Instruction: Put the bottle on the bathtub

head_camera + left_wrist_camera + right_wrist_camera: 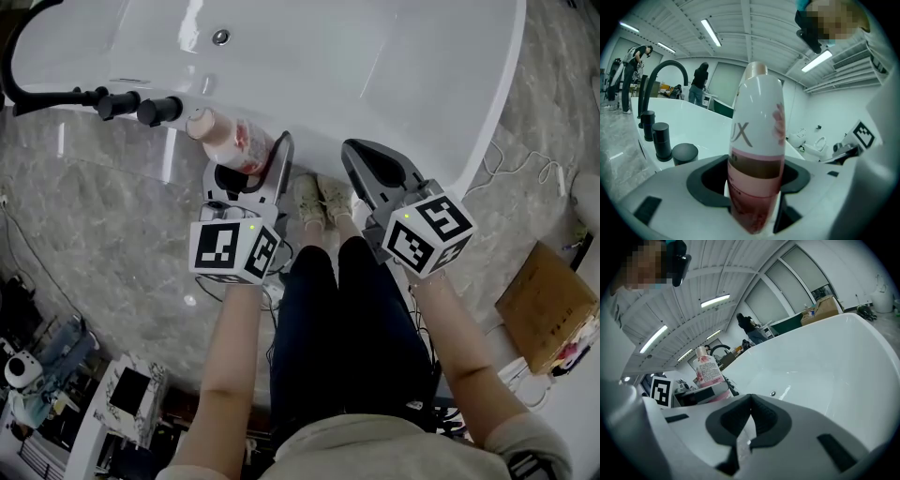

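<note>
A pink and white bottle (pixel 232 141) with a rose-gold cap stands upright between the jaws of my left gripper (pixel 251 173), which is shut on its lower body. It is held over the near rim of the white bathtub (pixel 356 66), right of the black tap. The left gripper view shows the bottle (pixel 757 150) filling the middle. My right gripper (pixel 370 173) hovers beside it at the tub's near edge, shut with nothing held; its own view shows the jaws pressed together (pixel 745 427) and the bottle (pixel 707 371) off to the left.
A black tap with two knobs (pixel 122 103) sits on the tub rim left of the bottle. The drain (pixel 220 37) lies inside the tub. A cardboard box (pixel 548 305) and cables lie on the marble floor at right. The person's legs and shoes (pixel 323 197) are between the grippers.
</note>
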Tool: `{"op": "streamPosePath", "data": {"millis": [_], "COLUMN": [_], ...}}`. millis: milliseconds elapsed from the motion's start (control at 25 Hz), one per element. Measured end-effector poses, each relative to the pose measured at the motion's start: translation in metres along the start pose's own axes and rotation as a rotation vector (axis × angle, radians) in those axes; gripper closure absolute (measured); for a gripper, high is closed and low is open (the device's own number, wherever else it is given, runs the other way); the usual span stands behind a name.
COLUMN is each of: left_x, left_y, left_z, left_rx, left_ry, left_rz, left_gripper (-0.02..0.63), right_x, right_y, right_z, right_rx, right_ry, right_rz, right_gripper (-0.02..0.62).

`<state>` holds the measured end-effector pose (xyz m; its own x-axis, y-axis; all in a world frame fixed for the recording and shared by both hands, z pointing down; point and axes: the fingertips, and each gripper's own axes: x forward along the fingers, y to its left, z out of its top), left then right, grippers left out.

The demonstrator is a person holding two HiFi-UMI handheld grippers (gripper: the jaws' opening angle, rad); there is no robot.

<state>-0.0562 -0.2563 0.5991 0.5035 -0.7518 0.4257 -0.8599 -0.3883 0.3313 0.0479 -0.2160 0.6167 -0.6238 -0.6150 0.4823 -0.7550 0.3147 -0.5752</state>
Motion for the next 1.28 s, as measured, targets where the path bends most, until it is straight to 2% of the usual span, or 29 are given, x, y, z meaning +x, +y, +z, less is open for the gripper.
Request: {"op": "streamPosePath", "data": {"millis": [560,760,1040,1280], "left_x": [0.034,0.032,0.019,0.017], "left_y": [0.010,0.007,0.002,-0.001], "left_z": [0.006,0.000,-0.009,-0.012], "left_rx": [0.031,0.066,0.126,0.120], "left_ry": [-0.083,-0.101,-0.106,-0.106], "left_rz": [0.024,0.033,0.046,0.057], "left_gripper": [0.327,0.327,0.327,0.327], "right_x": [0.001,0.001,0.002,0.002], "right_y": [-0.012,-0.008,-0.001,-0.003], "right_z": [-0.013,-0.016,-0.012,-0.007], "right_rx": [0.040,0.086,0.068,0.059], "right_ry": [-0.009,-0.016,-0.008,-0.015], "right_rz": [0.002,0.023,0.028,0.022], "right_gripper": [0.597,0.597,0.597,0.597]}}
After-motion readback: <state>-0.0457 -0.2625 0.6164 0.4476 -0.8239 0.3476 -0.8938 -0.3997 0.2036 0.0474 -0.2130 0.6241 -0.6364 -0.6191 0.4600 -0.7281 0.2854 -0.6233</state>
